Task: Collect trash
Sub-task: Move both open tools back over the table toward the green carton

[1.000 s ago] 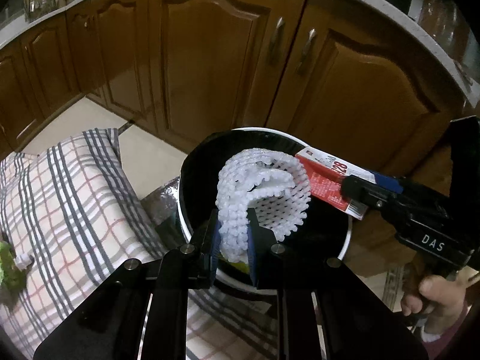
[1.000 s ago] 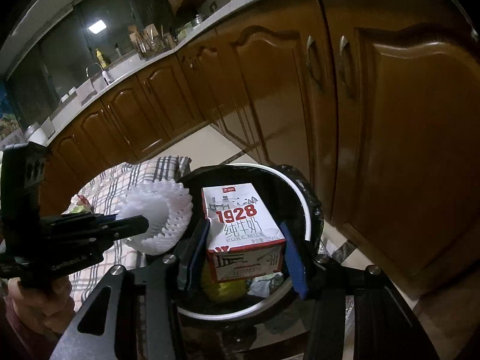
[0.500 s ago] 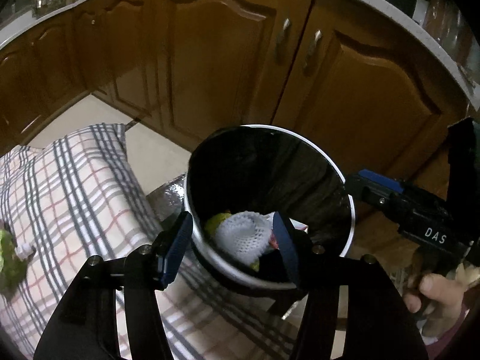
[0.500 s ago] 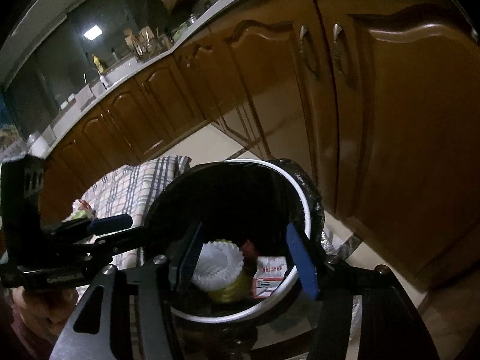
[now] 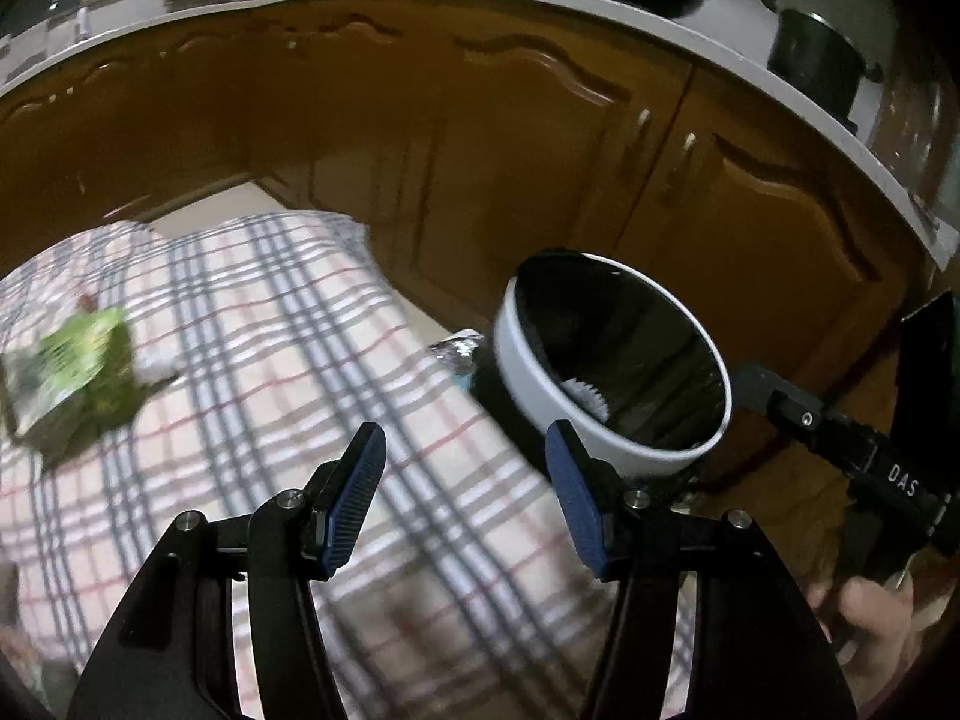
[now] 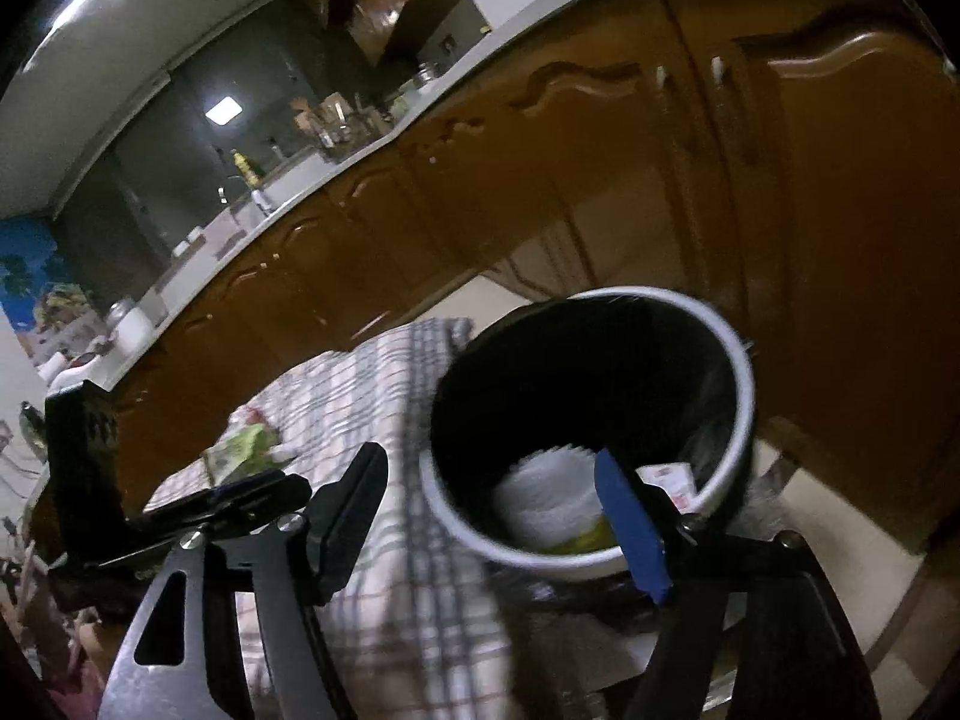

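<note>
The trash bin (image 5: 522,354), white-rimmed with a black liner, stands by the cabinets. Inside it lie a white foam net (image 6: 552,504), a red-and-white milk carton (image 6: 672,480) and something yellow-green (image 6: 588,537). My left gripper (image 5: 465,450) is open and empty over the plaid cloth (image 5: 288,324), left of the bin. A green package (image 5: 78,372) lies on the cloth further left, blurred. My right gripper (image 6: 489,453) hangs just short of the bin's rim (image 6: 744,396); its jaws are opening with nothing held between them. A hand (image 5: 864,612) holds the right gripper (image 5: 840,438).
Brown cabinet doors (image 5: 540,168) stand close behind the bin under a pale countertop (image 5: 750,54) with pots. Crumpled foil (image 5: 456,351) lies at the bin's foot. Pale floor tiles (image 5: 204,210) show beyond the cloth. The left gripper (image 6: 228,498) appears low left in the right wrist view.
Both grippers opened and dropped their loads into the bin: the left the foam net, the right the milk carton. Both then swung away left, the left one out over the cloth.
</note>
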A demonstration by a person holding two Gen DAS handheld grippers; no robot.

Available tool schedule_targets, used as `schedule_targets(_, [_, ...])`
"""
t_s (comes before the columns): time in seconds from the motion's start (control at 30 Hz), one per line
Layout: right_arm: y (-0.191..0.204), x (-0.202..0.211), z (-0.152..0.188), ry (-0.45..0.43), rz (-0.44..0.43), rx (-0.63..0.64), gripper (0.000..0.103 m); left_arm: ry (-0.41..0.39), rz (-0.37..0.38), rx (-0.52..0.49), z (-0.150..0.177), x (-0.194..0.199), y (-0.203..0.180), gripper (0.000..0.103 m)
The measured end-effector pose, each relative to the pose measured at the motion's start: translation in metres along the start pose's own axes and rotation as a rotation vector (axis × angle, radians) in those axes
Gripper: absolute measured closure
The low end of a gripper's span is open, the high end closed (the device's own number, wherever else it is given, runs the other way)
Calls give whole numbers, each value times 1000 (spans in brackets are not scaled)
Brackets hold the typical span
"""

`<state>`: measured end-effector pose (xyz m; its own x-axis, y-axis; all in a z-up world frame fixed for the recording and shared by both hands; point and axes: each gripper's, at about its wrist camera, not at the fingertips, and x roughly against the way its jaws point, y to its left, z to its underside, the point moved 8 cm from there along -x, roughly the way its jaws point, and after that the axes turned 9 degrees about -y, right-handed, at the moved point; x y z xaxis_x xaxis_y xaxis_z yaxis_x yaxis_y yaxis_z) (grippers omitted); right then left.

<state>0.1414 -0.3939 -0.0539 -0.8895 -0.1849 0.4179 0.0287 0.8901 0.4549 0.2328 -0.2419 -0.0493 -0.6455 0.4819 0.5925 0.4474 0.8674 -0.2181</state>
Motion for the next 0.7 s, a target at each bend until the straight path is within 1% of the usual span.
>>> schedule_targets(0.17, [29,-6,18,29,-46,2,30,-25,-40,32,10,27,31,47])
schedule_targets(0.23, [42,-9,25,42,-62,11,30,-38,-47,68,13,37,45,47])
schedule_targets(0.43, [77,-22,37,77,-113,41,30,-58,-96,112,25,66,83,47])
schedule_targets(0.7, [129,-26,74,127,-195,74,30,-86,-162,170,43,105,130,47])
